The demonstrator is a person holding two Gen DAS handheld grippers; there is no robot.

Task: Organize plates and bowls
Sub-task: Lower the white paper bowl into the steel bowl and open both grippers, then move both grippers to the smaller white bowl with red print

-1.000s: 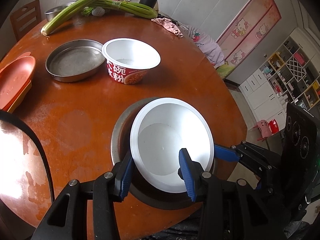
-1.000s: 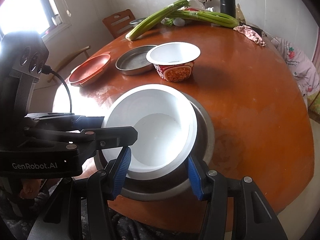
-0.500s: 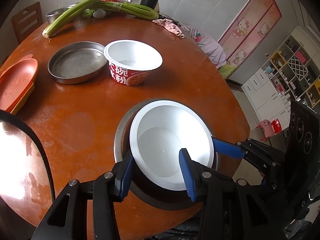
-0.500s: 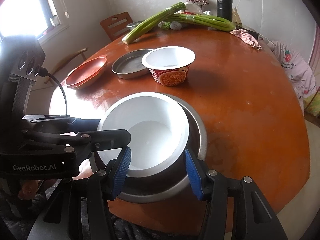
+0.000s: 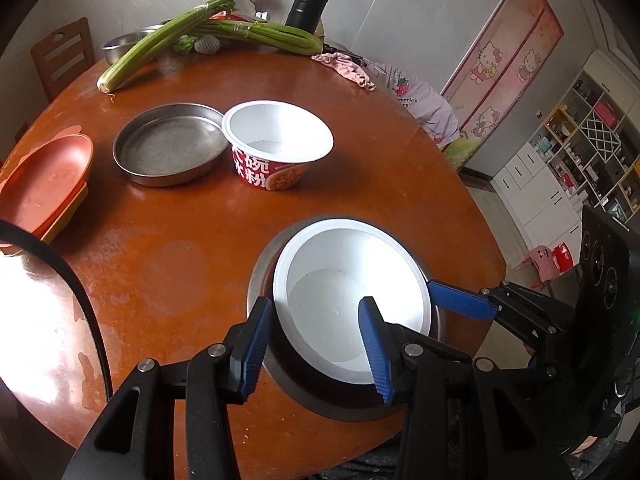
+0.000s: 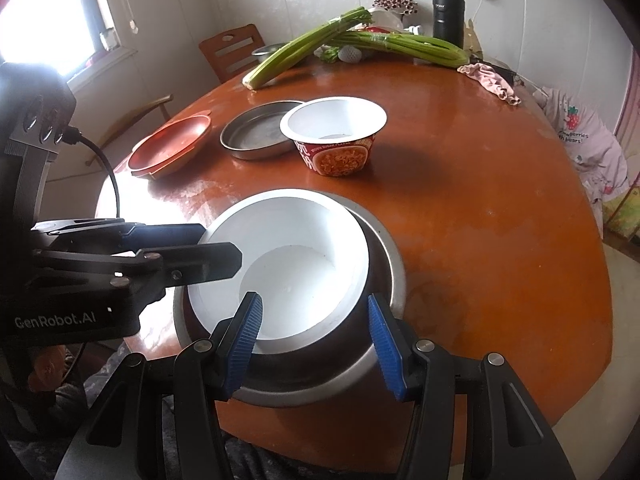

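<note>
A white plastic bowl sits tilted inside a steel bowl at the table's near edge. My left gripper is open, its fingers straddling the near left rims of both bowls. My right gripper is open, its fingers straddling the rims from the other side. A second white bowl with a red printed side stands mid-table next to a steel plate. Stacked orange plates lie at the left.
The round wooden table holds celery stalks, a black flask, a pink cloth and a steel bowl at the far side. A wooden chair stands behind it.
Both grippers have drawn back and up a little from the nested bowls, which look smaller and farther now. The jaws stay open around the rims.
</note>
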